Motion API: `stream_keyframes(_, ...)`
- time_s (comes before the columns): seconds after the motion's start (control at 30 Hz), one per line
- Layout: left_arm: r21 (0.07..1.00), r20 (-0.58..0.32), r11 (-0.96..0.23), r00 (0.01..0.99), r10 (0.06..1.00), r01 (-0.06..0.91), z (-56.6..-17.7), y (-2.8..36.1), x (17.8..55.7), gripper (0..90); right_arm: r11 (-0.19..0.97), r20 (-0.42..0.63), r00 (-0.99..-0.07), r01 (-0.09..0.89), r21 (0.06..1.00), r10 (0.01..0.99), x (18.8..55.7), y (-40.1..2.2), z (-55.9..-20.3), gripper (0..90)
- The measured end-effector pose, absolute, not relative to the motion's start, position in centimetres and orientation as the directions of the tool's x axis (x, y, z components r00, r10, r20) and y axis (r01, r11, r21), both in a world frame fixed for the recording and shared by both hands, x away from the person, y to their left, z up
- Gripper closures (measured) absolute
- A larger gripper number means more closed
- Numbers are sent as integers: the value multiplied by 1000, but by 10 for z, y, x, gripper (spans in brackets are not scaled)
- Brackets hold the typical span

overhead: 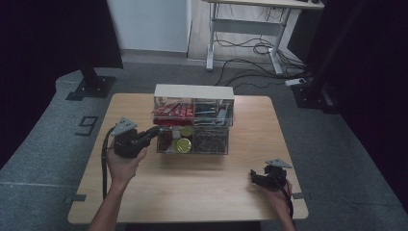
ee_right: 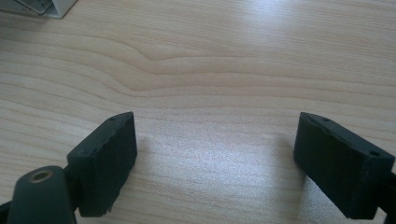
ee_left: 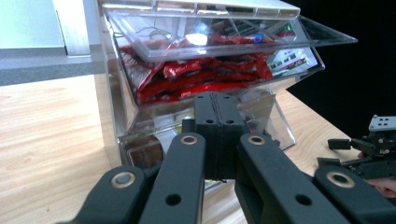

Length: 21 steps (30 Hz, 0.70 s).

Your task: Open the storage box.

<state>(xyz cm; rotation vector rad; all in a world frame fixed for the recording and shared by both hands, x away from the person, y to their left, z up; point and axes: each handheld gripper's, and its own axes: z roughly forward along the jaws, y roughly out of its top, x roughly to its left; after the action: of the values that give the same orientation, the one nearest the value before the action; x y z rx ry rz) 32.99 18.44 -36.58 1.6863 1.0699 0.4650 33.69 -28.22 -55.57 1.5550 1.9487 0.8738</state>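
Organizer (overhead: 194,120) clear acrylic, two tiers, red packets inside; left gripper (ee_left: 217,122) closed, right gripper (ee_right: 215,158) open.

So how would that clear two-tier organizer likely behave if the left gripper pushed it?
The clear organizer looks like rigid plastic, so it probably slides rather than flexes. Full of red packets, it is likely fairly heavy. A high push from the left gripper might tip it.

Matte black fingers (ee_right: 105,163), brass-ringed pivots, grey three-cornered plates.
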Motion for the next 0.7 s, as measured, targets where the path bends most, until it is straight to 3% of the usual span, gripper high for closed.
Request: stream_keyframes(0.7,888,-200,-77,532,822,453,-360,168,354,900,145,11,-228,657,740,974,337,-282,-556,133)
